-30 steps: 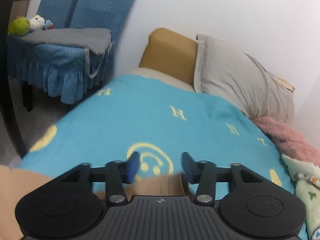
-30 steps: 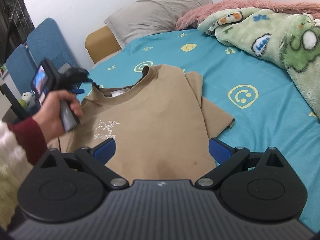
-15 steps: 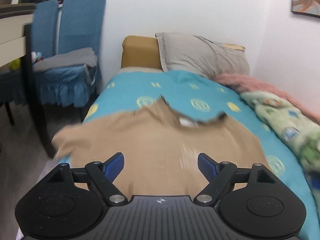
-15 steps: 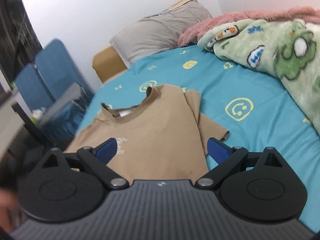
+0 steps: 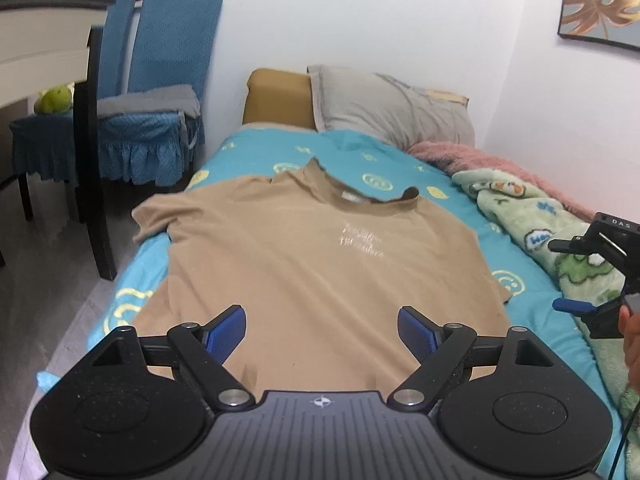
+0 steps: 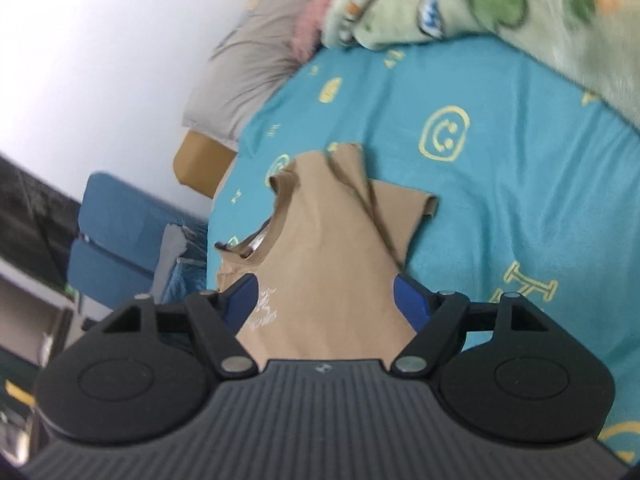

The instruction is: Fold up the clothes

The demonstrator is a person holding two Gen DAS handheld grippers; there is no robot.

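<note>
A bed (image 5: 256,152) covered in a turquoise sheet is set against a white wall (image 5: 380,12). Two blue-covered chairs (image 5: 160,92) are placed beside it on a grey floor (image 5: 36,280). A framed leaf picture (image 5: 600,0) is hung on the right-hand wall.

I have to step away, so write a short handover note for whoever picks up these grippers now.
Left gripper: open, nothing between the jaws, above the shirt's hem end; they have just been opening.
Right gripper: open and empty, rolled sideways, jaws just been closing in; it sits off the shirt's right side.
Shirt: tan, spread front-up on the blue bedsheet, collar toward the pillow. Its left sleeve is flat; its right sleeve lies loosely creased.
Done: shirt laid out.
Left: every fold.
</note>
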